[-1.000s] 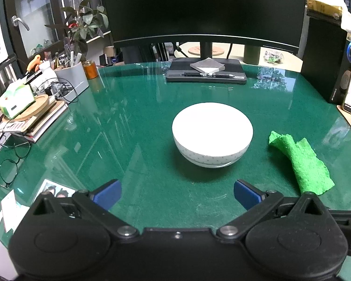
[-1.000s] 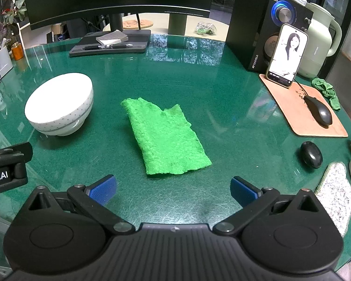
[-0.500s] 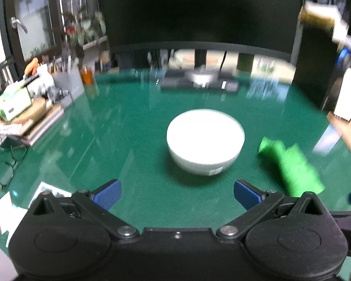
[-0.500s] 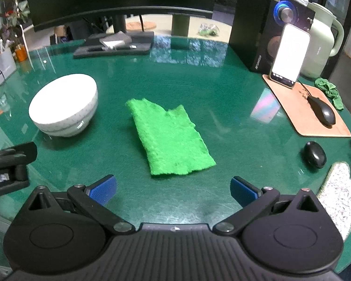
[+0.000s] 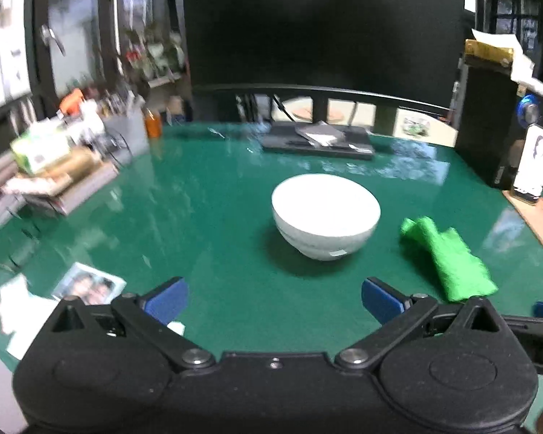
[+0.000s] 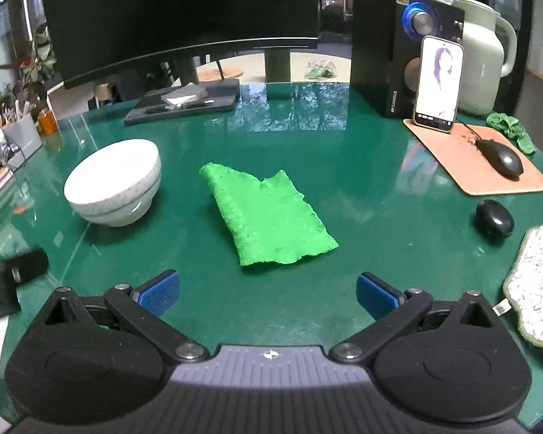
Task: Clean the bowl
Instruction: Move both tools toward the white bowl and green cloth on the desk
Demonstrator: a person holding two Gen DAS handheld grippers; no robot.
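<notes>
A white bowl (image 5: 325, 215) stands upright on the green glass table (image 5: 206, 217); it also shows in the right wrist view (image 6: 114, 182) at the left. A bright green cloth (image 6: 268, 215) lies flat to the right of the bowl, and shows in the left wrist view (image 5: 449, 258). My left gripper (image 5: 274, 300) is open and empty, short of the bowl. My right gripper (image 6: 268, 294) is open and empty, just short of the cloth's near edge.
A monitor (image 6: 181, 18), a dark tray with pen (image 6: 184, 103), a speaker (image 6: 398, 47), a phone (image 6: 440, 83), a jug (image 6: 483, 68) and a mouse on its mat (image 6: 503, 157) stand at the back and right. Books and desk clutter (image 5: 54, 166) sit left.
Both grippers have drawn back and tilted up a little, so the bowl and cloth sit slightly farther ahead. The left view has swung left. Bowl and cloth have not moved.
</notes>
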